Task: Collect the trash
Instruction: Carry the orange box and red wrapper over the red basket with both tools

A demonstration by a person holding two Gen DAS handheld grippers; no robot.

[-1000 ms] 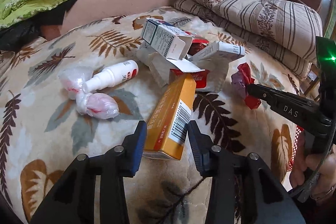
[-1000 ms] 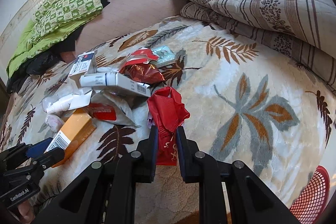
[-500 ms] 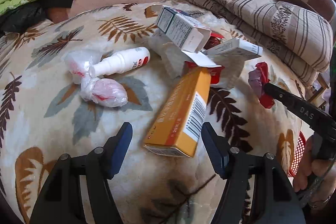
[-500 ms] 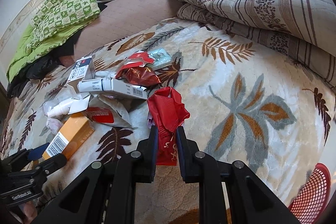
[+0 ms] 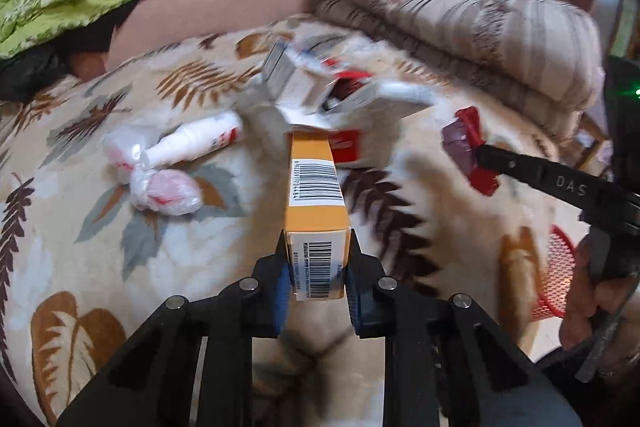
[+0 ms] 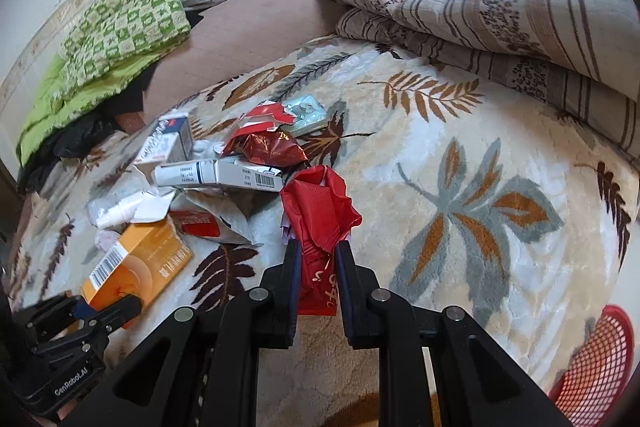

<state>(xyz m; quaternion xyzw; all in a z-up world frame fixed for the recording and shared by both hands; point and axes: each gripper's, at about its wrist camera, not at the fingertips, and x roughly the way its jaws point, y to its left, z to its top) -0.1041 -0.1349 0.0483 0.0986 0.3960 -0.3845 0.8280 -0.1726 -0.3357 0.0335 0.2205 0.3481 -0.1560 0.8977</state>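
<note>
Left claw [image 5: 316,267] clamps orange box [image 5: 314,187]; blurred cartons [image 5: 304,83] behind, unreadable

The black arm of the right gripper [image 5: 568,183] carries the raised letters "DAS", seen from the left wrist view. The black body of the left gripper [image 6: 68,383] bears white lettering "GenRobot.AI" in the right wrist view. The orange cardboard box [image 5: 316,203] shows two barcodes; the digits beside the upper one are too small to read surely. Print on the long white carton [image 6: 218,175], behind the orange box, is not legible.
</note>
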